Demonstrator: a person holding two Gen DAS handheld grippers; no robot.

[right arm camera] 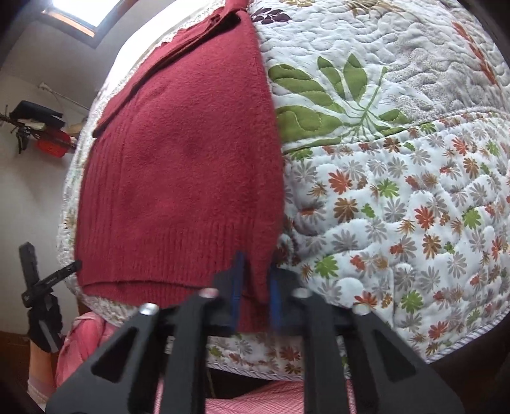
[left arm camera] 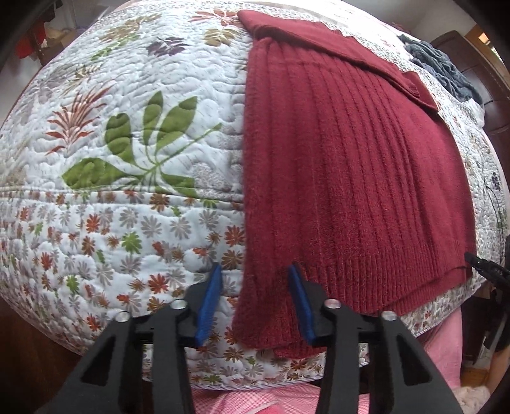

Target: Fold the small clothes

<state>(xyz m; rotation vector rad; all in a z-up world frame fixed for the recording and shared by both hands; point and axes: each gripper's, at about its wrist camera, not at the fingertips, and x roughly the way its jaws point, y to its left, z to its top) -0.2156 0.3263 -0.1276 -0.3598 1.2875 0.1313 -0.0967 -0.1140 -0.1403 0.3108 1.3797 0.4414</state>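
In the left wrist view the left gripper (left arm camera: 255, 283) gapes wide at lower centre, the sweater's (left arm camera: 347, 178) hem corner between its fingers. In the right wrist view the right gripper (right arm camera: 256, 277) pinches the sweater's (right arm camera: 185, 165) lower edge on the quilt (right arm camera: 398, 197).

Soft daylight fills both views, brightest at the window (right arm camera: 81, 11). Fisheye bulge bends the quilt (left arm camera: 134, 197) edges, corners go black, and detail is slightly soft.
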